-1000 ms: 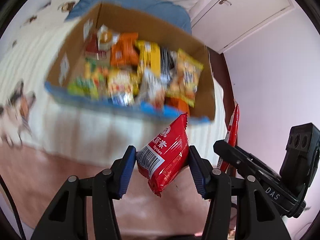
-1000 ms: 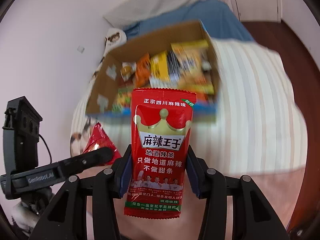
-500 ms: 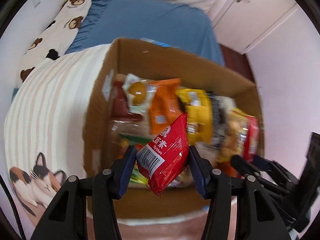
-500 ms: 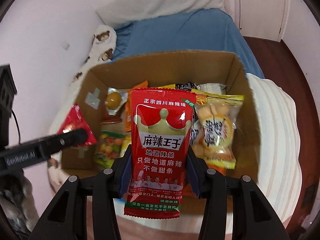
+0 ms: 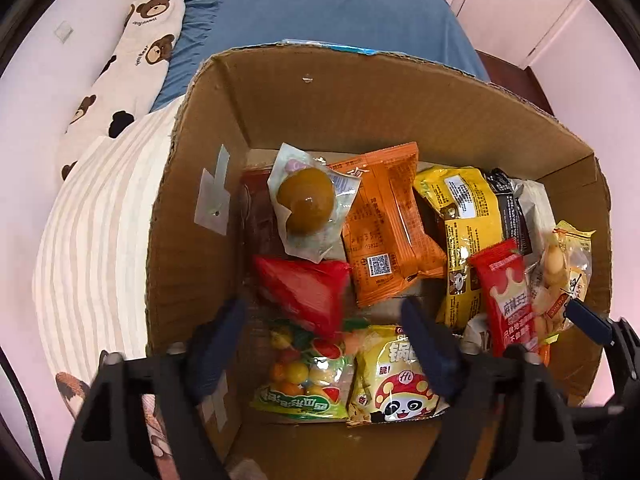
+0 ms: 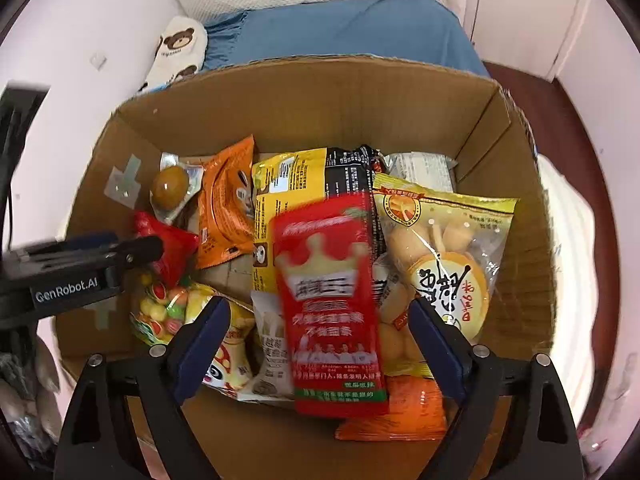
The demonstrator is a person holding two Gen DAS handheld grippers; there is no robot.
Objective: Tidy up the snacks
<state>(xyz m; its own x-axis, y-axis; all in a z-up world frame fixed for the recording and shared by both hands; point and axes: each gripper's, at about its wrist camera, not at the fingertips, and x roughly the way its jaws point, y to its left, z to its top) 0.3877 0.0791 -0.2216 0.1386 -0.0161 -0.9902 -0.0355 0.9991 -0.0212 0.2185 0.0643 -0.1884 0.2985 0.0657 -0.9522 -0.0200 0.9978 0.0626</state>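
An open cardboard box (image 5: 360, 112) full of snack packs sits on the bed; it also shows in the right wrist view (image 6: 320, 96). My left gripper (image 5: 324, 344) is open over the box's left side; a small red pack (image 5: 300, 292) is free below its fingers, blurred, among the snacks. My right gripper (image 6: 320, 336) is open over the box's right side; the tall red crown pack (image 6: 332, 308) is blurred between the spread fingers, loose. The same crown pack (image 5: 512, 300) shows in the left wrist view. The left gripper also shows in the right wrist view (image 6: 120, 252).
In the box lie an orange pack (image 5: 384, 228), a yellow-black pack (image 5: 468, 228), a clear pack with a brown egg (image 5: 308, 204), a fruit candy bag (image 5: 304, 372) and a biscuit bag (image 6: 444, 264). A striped blanket (image 5: 92, 220), blue sheet (image 5: 320, 12) and bear pillow (image 5: 128, 64) surround it.
Both grippers have moved forward over the box and opened. The small red pack has left the left gripper; the crown pack has left the right gripper and is dropping into the box.
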